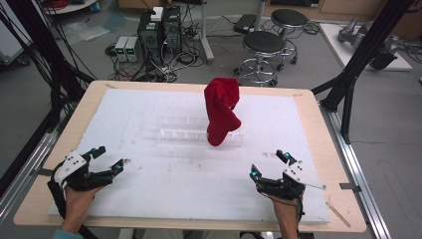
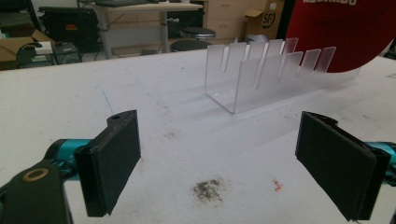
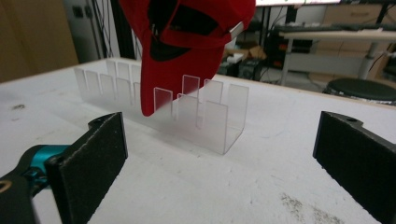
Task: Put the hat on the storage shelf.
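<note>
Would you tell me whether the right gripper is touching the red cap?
Apart. In the high view, the right gripper sits open near the table's front edge, with bare white surface between it and the red cap.

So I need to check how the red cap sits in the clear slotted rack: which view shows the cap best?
The right gripper view: the red cap shows its open underside, its brim pointing down into the clear rack. The high view shows the whole cap, small and from above. The left gripper view catches one red edge behind the rack.

Both grippers are black. The left gripper [image 1: 107, 159] and right gripper [image 1: 268, 165] carry grey three-cornered plates and teal fittings. Flat black pads [image 2: 114, 161] face the jaws.
</note>
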`<act>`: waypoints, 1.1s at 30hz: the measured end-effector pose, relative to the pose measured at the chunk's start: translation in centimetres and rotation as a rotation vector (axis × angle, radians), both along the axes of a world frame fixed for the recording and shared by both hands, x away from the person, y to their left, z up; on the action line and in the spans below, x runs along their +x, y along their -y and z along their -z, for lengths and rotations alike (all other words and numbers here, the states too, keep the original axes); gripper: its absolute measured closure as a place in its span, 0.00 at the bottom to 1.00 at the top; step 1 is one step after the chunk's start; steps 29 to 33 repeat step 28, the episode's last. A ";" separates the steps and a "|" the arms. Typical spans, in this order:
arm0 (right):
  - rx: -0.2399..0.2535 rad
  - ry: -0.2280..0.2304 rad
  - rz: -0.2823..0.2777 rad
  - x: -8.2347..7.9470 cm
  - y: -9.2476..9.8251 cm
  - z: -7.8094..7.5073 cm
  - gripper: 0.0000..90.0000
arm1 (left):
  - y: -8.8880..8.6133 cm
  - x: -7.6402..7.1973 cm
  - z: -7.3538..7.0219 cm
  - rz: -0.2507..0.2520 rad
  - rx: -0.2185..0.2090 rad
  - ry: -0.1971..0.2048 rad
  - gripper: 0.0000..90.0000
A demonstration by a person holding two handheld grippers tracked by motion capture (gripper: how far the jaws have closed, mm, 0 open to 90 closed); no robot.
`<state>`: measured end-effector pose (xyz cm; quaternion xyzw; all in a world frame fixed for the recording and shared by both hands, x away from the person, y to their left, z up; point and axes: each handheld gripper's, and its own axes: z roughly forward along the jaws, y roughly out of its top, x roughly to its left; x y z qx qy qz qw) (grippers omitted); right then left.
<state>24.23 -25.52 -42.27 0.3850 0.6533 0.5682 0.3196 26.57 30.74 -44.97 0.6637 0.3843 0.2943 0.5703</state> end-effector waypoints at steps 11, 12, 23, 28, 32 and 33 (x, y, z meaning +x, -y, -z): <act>0.014 -0.013 0.043 0.0 0.8 2.7 0.02 | 0.2 -0.3 0.0 -0.002 0.011 0.026 0.16; 0.015 -0.019 0.041 0.0 0.8 2.7 0.02 | 0.2 -0.3 0.0 0.001 0.017 0.031 0.16; -0.010 -0.027 0.064 0.1 0.6 2.8 0.02 | 0.1 -0.9 0.2 -0.014 0.007 0.091 0.17; -0.020 -0.002 0.062 -0.3 0.4 2.8 0.02 | 0.1 -1.2 0.2 -0.020 0.006 0.115 0.17; -0.020 -0.002 0.062 -0.3 0.4 2.8 0.02 | 0.1 -1.2 0.2 -0.020 0.006 0.115 0.17; -0.020 -0.002 0.062 -0.3 0.4 2.8 0.02 | 0.1 -1.2 0.2 -0.020 0.006 0.115 0.17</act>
